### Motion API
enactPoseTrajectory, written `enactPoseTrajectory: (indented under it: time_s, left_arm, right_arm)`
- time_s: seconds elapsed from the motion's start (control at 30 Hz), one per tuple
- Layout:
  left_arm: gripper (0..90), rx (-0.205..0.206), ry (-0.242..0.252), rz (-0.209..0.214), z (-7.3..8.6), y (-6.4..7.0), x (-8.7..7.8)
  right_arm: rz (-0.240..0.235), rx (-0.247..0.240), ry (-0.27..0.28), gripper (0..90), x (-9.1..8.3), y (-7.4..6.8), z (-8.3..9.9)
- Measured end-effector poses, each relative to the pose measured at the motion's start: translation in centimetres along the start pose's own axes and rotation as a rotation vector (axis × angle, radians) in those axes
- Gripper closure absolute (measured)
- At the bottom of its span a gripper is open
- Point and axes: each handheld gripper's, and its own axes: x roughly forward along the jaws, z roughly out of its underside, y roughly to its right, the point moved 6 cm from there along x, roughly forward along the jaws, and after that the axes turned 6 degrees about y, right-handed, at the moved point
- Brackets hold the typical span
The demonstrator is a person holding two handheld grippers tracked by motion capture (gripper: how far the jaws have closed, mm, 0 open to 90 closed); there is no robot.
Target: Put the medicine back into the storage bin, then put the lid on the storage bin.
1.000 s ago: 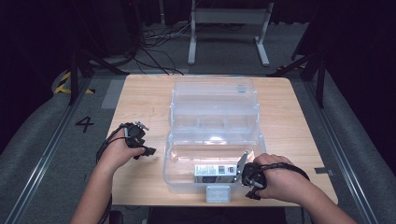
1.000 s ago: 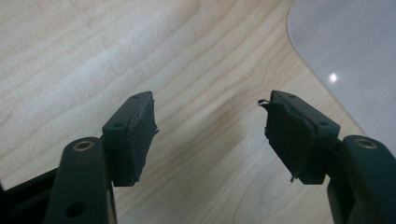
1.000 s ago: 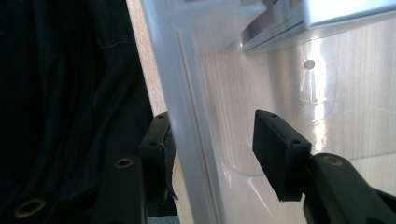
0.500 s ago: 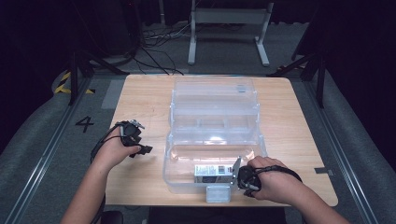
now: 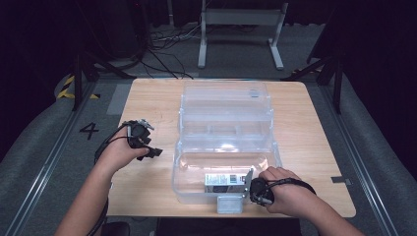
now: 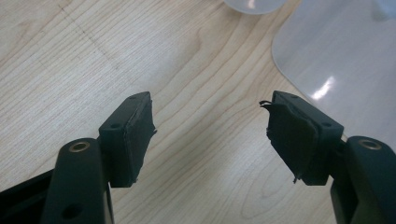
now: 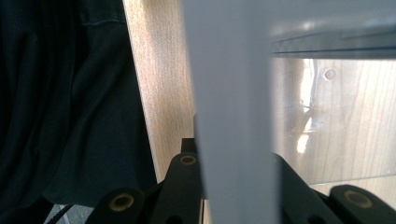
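Clear plastic case [image 5: 223, 142] sits open at the centre of the wooden table [image 5: 314, 147] in the high view, its nearest compartment at the lower middle of the frame holding a small labelled box [image 5: 223, 182], with a grey latch tab [image 5: 230, 204] hanging at the front edge.

At lower right of that view, the right gripper [image 5: 250, 184] is clamped on the case's front wall beside the latch; in the right gripper view, a pale wall of plastic [image 7: 231, 116] rises between the two black jaws, which press against it from either side. The person's right hand [image 5: 285, 189] curls around the tool, wrist low over the table's near edge, forearm entering from the bottom right corner.

The hold looks thin. The grip falls on a narrow, smooth strip of wall, and a pull at an angle could likely let the plastic slip free or flex the wall sharply. Because nothing steadies the case on its far side, a firm tug may drag the whole thing toward the table edge, or tip it and shift the box inside.

Farther up at left centre, the left gripper [image 5: 140, 140] hovers just beside the case, apart from it. In the left gripper view its jaws stand wide apart over bare wood, holding nothing, with the case's rounded corner [image 6: 336, 56] at upper right. The left hand [image 5: 120, 150] is angled inward, forearm rising from the lower left.
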Motion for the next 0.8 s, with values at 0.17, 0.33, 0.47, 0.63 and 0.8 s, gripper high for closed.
enactPoseTrajectory:
  time_s: [0.17, 0.33, 0.47, 0.63, 0.8]
  left_arm:
    - [30.5, 0.004, 0.002, 0.0, -0.7, 0.1, -0.7]
    - [30.2, 0.025, 0.034, -0.002, -1.7, 0.2, -1.4]
    - [30.1, 0.045, 0.023, -0.009, -2.5, 0.5, -2.0]
    - [30.2, 0.074, 0.024, 0.003, -3.5, 0.9, -2.5]
    - [31.8, 0.11, 0.023, 0.013, -4.8, 1.1, -3.3]
  right_arm:
    - [-0.003, -0.007, -0.005, 87.4, 0.0, 0.0, 0.0]
    - [-0.003, -0.012, 0.008, 87.6, 0.0, -0.1, 0.1]
    - [-0.005, -0.024, 0.018, 87.8, 0.0, 0.0, 0.1]
    - [-0.007, -0.021, 0.015, 87.8, 0.0, 0.0, 0.1]
    - [-0.002, -0.024, 0.023, 87.8, 0.1, 0.0, 0.1]
